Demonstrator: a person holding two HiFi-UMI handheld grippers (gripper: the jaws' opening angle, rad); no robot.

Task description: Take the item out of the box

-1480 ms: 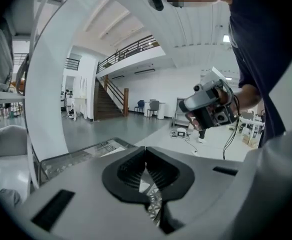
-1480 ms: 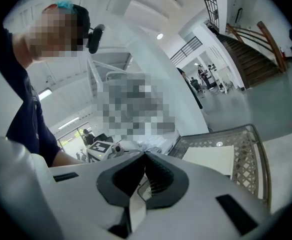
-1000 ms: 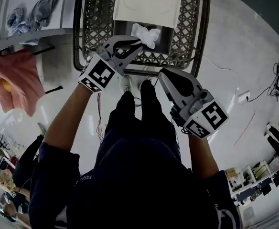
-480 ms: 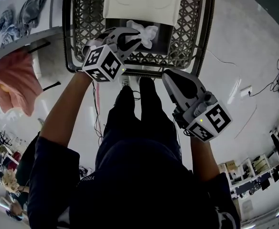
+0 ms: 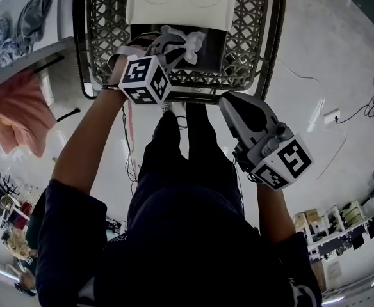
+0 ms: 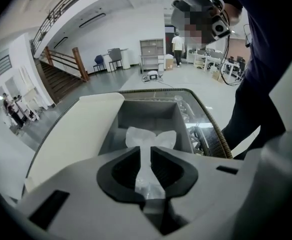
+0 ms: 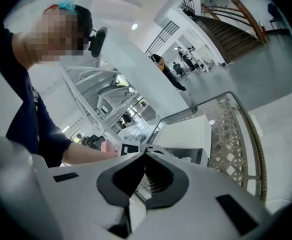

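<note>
A crumpled clear plastic bag (image 5: 188,42) hangs over the open grey box (image 5: 214,51), whose white lid (image 5: 180,2) is folded back. The box stands inside a lattice basket (image 5: 259,37). My left gripper (image 5: 171,47) reaches over the basket's near rim and is shut on the bag's neck. In the left gripper view the bag (image 6: 151,138) fans out past the pinching left gripper (image 6: 145,159), above the box's hollow (image 6: 148,116). My right gripper (image 5: 227,102) is held back, outside the basket, shut on nothing; in its own view the right gripper (image 7: 145,156) has its tips together.
A pink cloth (image 5: 17,117) hangs at the left, below a shelf with grey garments (image 5: 27,21). My own legs (image 5: 180,146) stand right against the basket's near rim. Cables and a socket (image 5: 331,117) lie on the floor to the right.
My left gripper has moved farther over the basket with the bag still pinched in it. The right gripper has stayed almost still.
</note>
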